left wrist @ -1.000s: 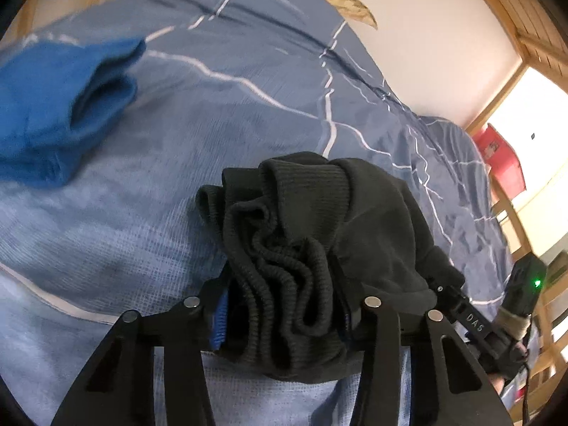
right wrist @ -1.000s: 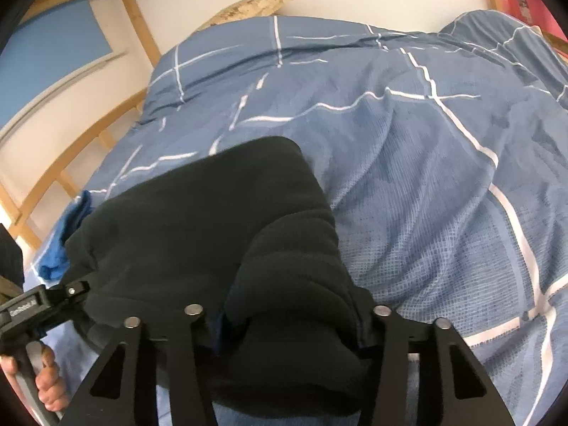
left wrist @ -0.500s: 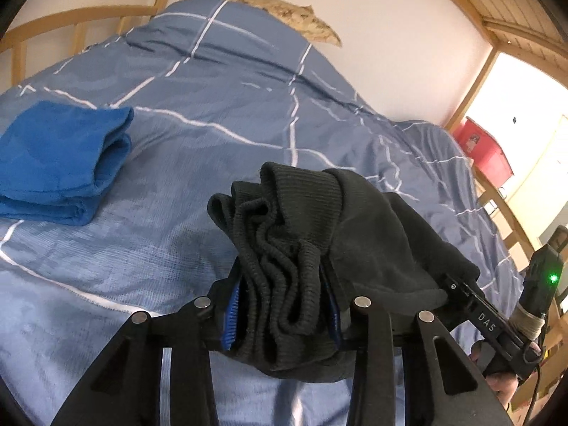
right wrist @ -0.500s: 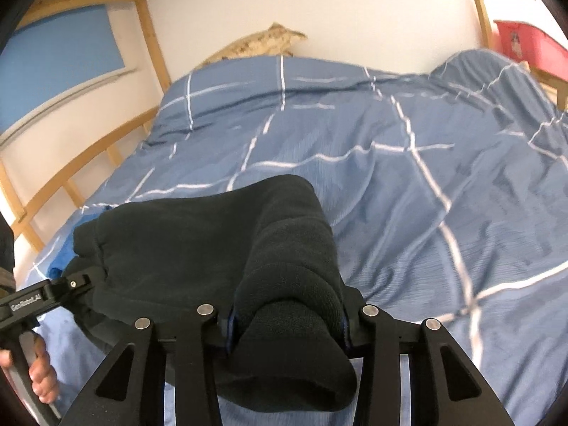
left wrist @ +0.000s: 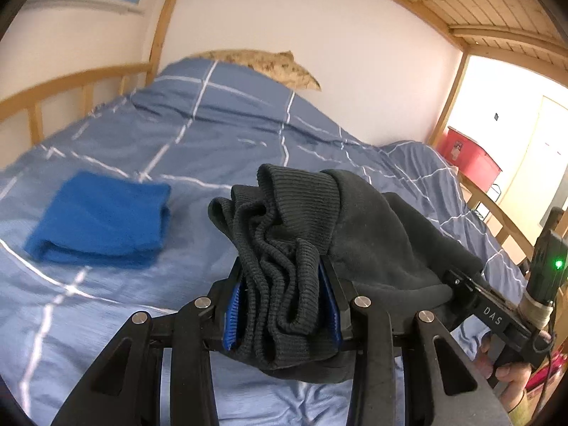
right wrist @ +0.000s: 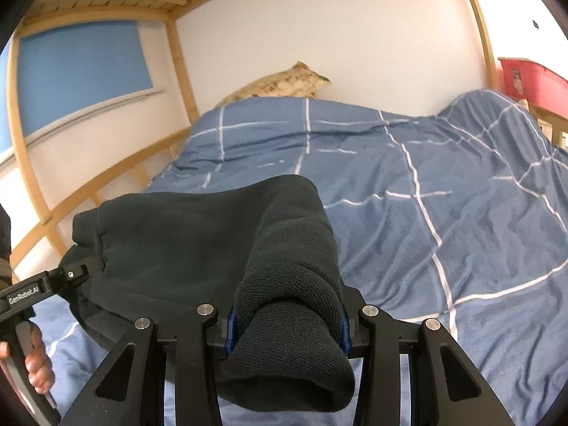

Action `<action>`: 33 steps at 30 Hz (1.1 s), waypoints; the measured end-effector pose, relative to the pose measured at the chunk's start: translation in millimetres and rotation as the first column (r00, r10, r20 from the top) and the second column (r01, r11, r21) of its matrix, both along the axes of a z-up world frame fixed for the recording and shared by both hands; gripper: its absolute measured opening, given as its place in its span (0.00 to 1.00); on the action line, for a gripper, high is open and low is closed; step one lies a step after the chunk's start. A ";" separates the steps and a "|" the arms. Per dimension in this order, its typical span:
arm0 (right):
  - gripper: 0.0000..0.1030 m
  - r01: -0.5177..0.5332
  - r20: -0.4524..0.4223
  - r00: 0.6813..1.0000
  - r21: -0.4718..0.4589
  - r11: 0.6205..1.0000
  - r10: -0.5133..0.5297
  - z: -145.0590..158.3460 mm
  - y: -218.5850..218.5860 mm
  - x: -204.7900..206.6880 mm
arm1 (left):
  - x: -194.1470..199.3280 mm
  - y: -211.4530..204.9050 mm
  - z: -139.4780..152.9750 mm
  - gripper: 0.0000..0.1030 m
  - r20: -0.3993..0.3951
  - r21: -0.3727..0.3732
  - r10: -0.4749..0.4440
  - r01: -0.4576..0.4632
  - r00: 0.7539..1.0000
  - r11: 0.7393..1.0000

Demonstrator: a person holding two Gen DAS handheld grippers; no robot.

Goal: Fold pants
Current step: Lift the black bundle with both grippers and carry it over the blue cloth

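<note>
While the dark pants [left wrist: 372,234] are held up above the bed [left wrist: 198,149], their ribbed waistband is seen bunched and clamped between the blue pads of the left claw [left wrist: 282,305]. Another thick fold of the same garment is gripped tightly by the right claw [right wrist: 285,323], with the fabric stretched between the two claws. A folded blue cloth [left wrist: 101,220] is seen lying on the checked blue duvet [right wrist: 443,195], well apart from the pants. A patterned pillow [right wrist: 280,83] is propped against the wall.
</note>
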State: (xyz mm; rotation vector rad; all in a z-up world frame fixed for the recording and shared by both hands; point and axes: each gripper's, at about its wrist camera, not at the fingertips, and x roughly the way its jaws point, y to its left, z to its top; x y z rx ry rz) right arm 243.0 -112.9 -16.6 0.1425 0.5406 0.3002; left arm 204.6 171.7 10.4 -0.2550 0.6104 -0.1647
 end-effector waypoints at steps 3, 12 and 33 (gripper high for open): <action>0.40 -0.017 0.020 1.000 -0.001 1.000 0.017 11.4 12.8 -10.0 | -12.0 14.3 12.1 0.36 0.026 0.025 0.011 -0.011 1.000 1.000; 0.40 -0.075 0.078 0.994 0.001 0.997 0.075 39.2 75.4 -22.9 | -28.7 77.4 42.3 0.36 0.096 0.084 0.055 -0.063 0.994 0.995; 0.40 -0.200 0.117 0.971 -0.066 0.978 0.207 42.9 270.2 58.7 | 56.4 266.7 21.6 0.36 0.059 0.093 0.190 -0.195 0.980 0.976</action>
